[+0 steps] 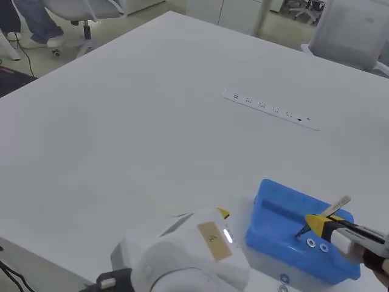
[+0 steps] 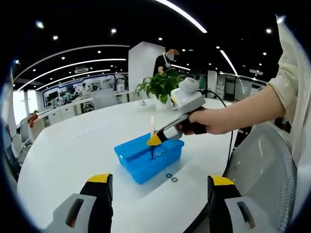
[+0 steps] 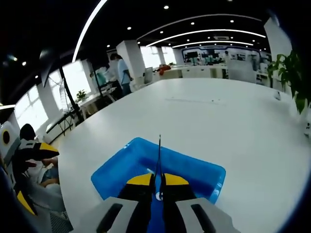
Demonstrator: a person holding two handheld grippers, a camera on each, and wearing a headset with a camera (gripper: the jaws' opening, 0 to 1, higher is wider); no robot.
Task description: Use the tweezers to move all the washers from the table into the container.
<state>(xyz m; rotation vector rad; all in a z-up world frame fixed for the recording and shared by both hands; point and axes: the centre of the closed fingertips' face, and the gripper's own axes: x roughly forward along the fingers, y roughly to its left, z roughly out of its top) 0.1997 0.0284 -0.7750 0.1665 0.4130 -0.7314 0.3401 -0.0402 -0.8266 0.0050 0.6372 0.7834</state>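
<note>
**While your tweezers point into the container, washers lie on the counter beside it**

As you hold them now, your right gripper's (image 3: 158, 183) jaws are pinched close together on the tweezers (image 3: 159, 155), gripping them near the back end, so the thin tips run straight forward. Those tips point down inside the blue container (image 1: 276, 204). Whether they touch its floor or hold a washer is too small to tell. Two washers in the container (image 1: 310, 243) lie just beside the tips.

Your left gripper (image 2: 160, 194) hangs with its jaws wide apart, holding nothing and touching nothing. It is aimed at the container from well apart.

Two washers on the counter (image 2: 168, 175) sit close together, just beside the container wall that faces your left gripper and apart from the wall itself.

The container stands near your edge of the counter (image 1: 121, 121). Beyond it the white surface runs broad and flat to a power strip (image 1: 270, 109) lying well away on the far side. A grey mesh chair (image 2: 262, 160) stands close to the counter's edge on your right gripper's side, under your forearm.
</note>
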